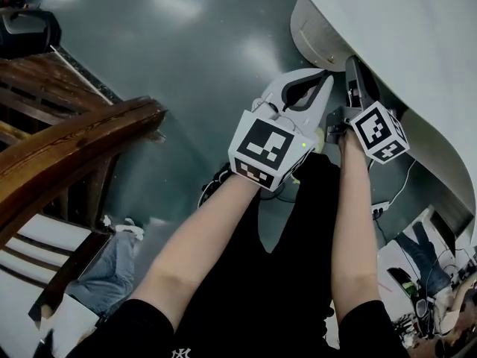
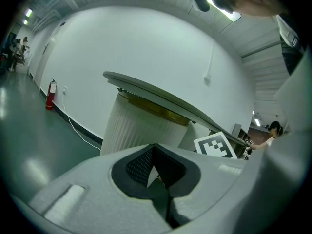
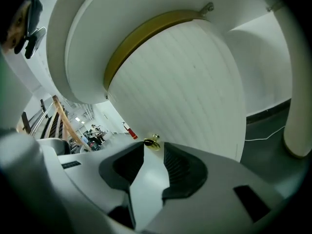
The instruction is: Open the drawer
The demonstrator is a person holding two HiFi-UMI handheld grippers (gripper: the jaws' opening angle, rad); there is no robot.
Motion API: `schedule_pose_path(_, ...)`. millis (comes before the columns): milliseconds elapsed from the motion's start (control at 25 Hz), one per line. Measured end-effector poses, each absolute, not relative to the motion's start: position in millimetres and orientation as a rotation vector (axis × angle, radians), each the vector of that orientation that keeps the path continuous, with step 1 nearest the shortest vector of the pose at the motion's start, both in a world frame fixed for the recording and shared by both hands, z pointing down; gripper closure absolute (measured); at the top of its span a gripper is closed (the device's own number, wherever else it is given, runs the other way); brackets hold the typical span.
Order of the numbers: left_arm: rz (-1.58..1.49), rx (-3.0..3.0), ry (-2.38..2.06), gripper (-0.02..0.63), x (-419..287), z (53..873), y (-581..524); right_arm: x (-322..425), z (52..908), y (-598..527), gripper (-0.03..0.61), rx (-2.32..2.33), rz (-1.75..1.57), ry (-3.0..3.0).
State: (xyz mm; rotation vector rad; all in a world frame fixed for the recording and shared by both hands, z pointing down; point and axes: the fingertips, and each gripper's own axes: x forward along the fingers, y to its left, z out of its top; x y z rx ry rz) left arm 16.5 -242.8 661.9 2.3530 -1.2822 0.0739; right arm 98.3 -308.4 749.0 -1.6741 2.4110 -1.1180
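The drawer (image 3: 169, 129) is sitting in the curved front of the white ribbed drum (image 3: 185, 82). Its edges are not showing among the ribs, so the small brass knob (image 3: 153, 143) sticking out of the drum is the only sign of where it is. That knob is looking like the one sensible place to take hold. It is hard, smooth and rounded, so I am expecting it to slip unless the pads close squarely behind its head, and it is small enough that a skewed pinch would glance off. The drawer front itself is looking rigid and probably light, likely to slide straight out from the drum, so a steady pull along that line should suit it better than a tug. The right gripper (image 3: 155, 149) is standing with its jaws wide apart and holding nothing, tips aimed at the drum with the knob just beyond them and roughly in line with the gap, not yet between the pads. The left gripper (image 2: 155, 149) is showing its jaws drawn in narrow, pads meeting at the tips with nothing between them, pointing at the drum from farther off and beside the right one. In the head view both forearms (image 1: 223, 230) are reaching forward side by side toward the drum, under the overhanging tabletop (image 1: 402, 36).
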Motion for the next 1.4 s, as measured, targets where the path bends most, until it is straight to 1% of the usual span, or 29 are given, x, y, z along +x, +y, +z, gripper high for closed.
schedule_pose_path(160, 0.078, 2.345, -1.289, 0.604, 14, 667, -241, 95, 750, -309, 0.472, -1.672, -1.079, 2.429)
schedule_pose_path(400, 0.095, 2.335, -1.293, 0.604, 8, 671, -236, 93, 751, -311, 0.488, -1.657, -1.013, 2.494)
schedule_pose_path(640, 0.109, 2.326, -1.284, 0.604, 12, 669, -229, 89, 753, -297, 0.491, -1.627, -1.034, 2.534)
schedule_pose_path(1400, 0.198, 2.306, -1.21, 0.604, 8, 651, -160, 55, 763, -180, 0.489, -1.609, -1.163, 2.666)
